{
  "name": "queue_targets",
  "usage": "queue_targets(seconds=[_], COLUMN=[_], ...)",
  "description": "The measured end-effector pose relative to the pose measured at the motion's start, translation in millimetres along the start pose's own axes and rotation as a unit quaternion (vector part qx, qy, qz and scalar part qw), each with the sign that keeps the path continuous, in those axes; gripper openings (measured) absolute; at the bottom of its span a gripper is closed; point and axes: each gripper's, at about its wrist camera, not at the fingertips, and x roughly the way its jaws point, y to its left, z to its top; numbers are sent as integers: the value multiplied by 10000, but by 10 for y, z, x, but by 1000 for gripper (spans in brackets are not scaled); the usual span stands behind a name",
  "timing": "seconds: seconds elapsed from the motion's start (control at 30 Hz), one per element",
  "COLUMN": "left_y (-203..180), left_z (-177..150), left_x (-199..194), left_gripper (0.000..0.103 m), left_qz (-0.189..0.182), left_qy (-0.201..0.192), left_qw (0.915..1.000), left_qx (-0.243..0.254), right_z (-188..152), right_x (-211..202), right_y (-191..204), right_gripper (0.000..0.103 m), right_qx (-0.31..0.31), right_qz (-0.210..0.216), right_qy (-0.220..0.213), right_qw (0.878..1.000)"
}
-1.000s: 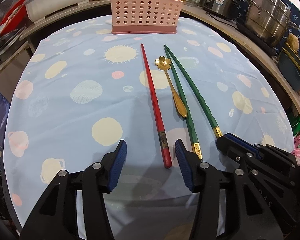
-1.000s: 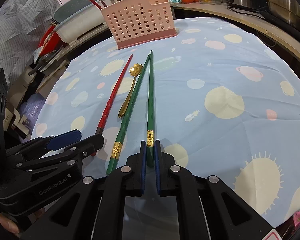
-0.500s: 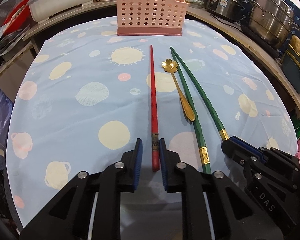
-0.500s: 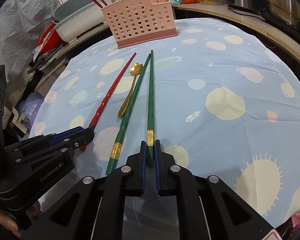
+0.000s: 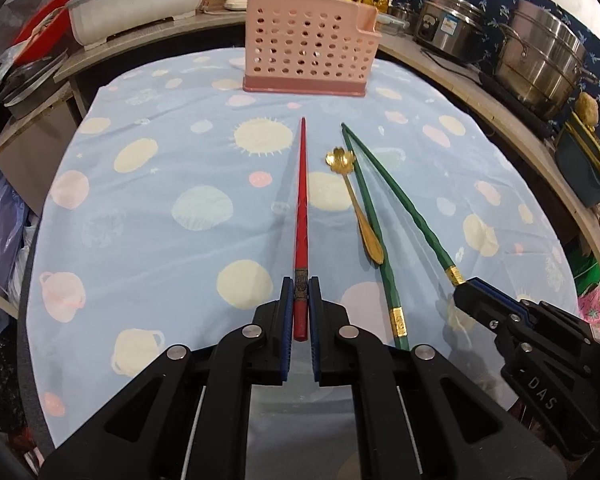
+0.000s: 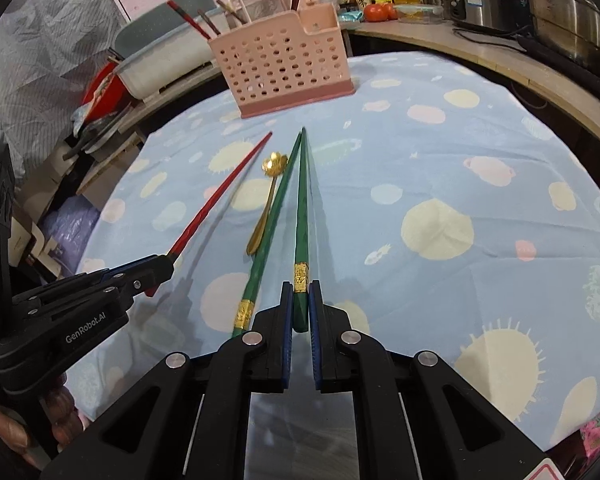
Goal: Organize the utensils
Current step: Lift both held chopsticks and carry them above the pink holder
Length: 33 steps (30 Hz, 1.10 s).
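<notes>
Grippers both clamped: left gripper (image 5: pixel 300 300) on red chopstick (image 5: pixel 301 216) butt end, right gripper (image 6: pixel 300 304) on green chopstick (image 6: pixel 301 216) — 2nd green chopstick (image 6: pixel 269 240) + gold spoon (image 6: pixel 265 208) lie btwn on tablecloth (image 6: pixel 440 168). Pink utensil basket (image 6: pixel 284 64) at far edge.

- Left gripper (image 5: pixel 300 296) fingers are covering the red chopstick's (image 5: pixel 301 200) butt sides.
- Pink basket (image 6: pixel 280 66) is concealing its contents' lower ends.
</notes>
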Motion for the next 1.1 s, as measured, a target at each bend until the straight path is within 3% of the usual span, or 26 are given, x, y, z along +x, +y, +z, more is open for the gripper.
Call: queue_targets(seconds=[0.6,1.1], left_y=[123,128], left_z=[595,1206], left_x=[-746,-992], left_gripper=[7,7], left_qz=[-30,37], left_qy=[-1112,-1743], left_qw=[9936,9846], left_qx=[-216,-143], right_z=[685,1373], right_x=[-770,-1041], right_y=[-67,-40], right_gripper=[7,7], right_qx=[193,67], right_qz=[126,142], right_qy=[-1227,-1919], right_qw=[9922,9813])
